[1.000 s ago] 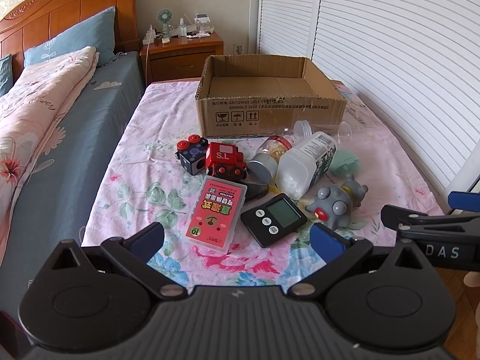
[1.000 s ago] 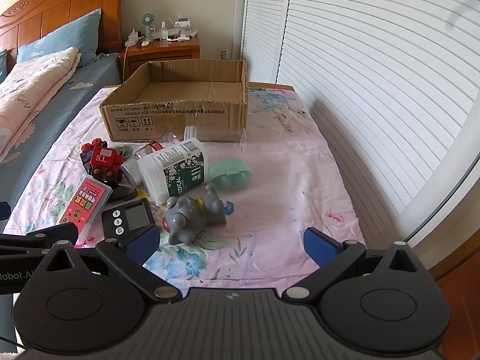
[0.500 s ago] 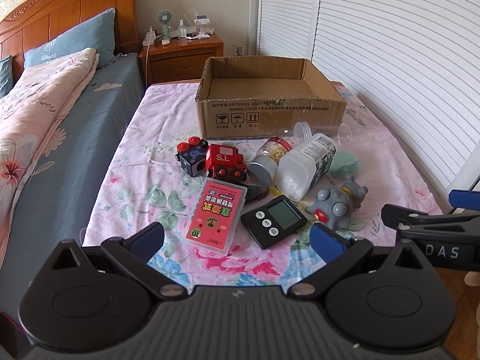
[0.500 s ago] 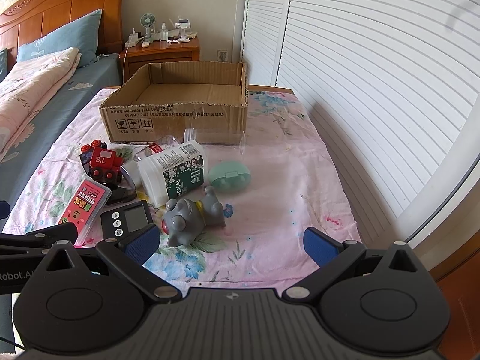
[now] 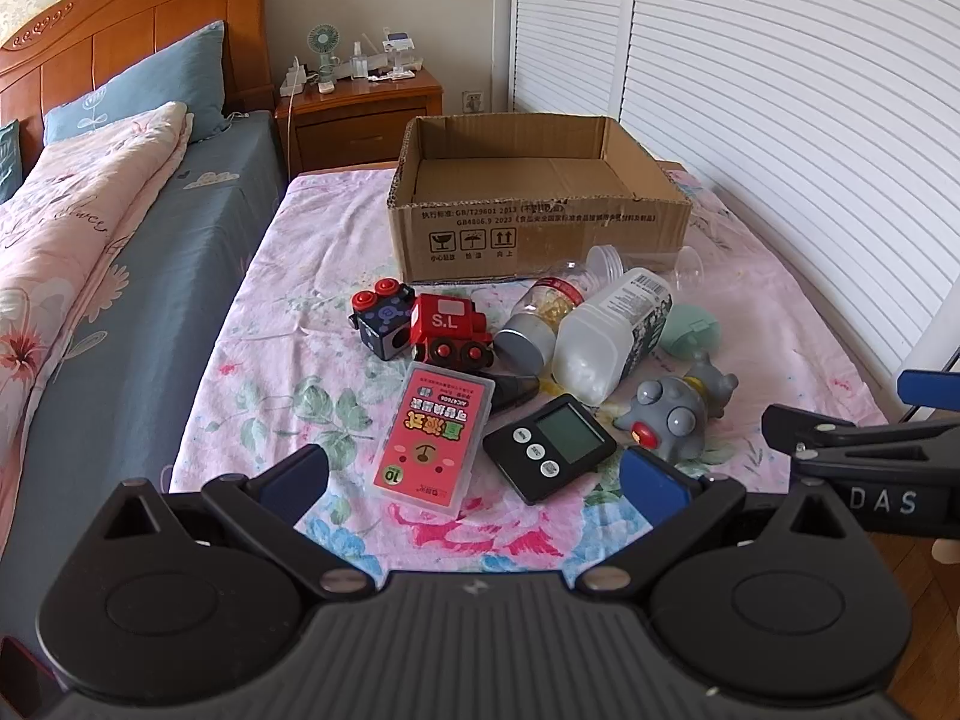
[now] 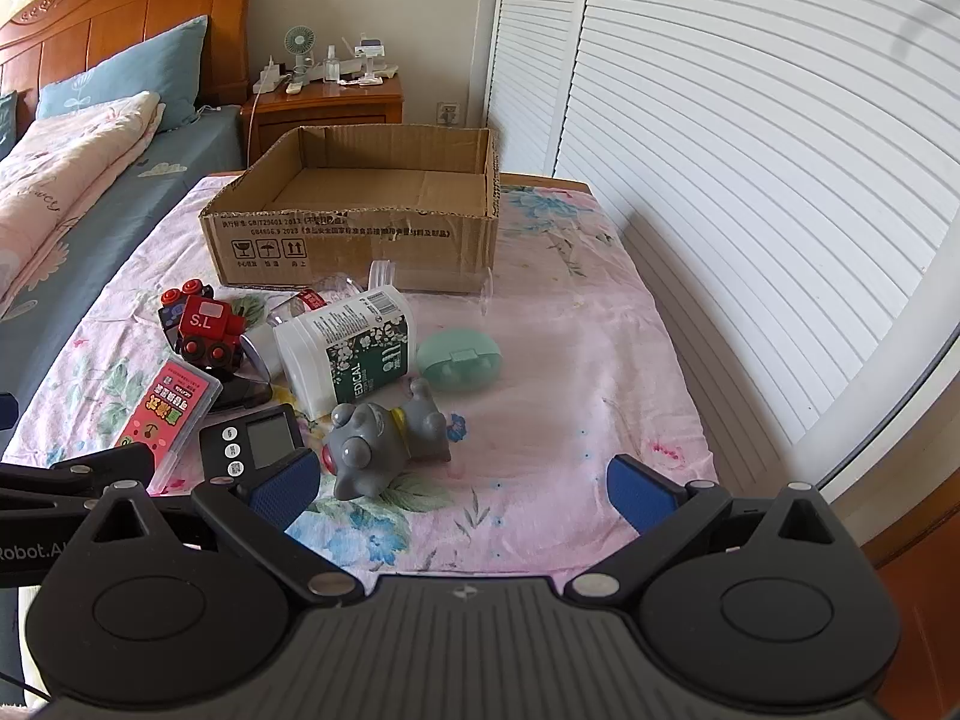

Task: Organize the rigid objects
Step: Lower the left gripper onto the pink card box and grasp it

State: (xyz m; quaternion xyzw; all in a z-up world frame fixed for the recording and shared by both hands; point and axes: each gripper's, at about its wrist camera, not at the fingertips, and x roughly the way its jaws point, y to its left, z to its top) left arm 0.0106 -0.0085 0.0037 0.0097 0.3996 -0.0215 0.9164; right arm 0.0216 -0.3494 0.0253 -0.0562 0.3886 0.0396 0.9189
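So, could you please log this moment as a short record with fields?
surface: floral cloth
container: cardboard box, open top, nothing visible inside
loose items: red toy train, pink card case, black timer, grey toy, white bottle, green case
left gripper: open, holding nothing
right gripper: open, holding nothing
packed so far: none
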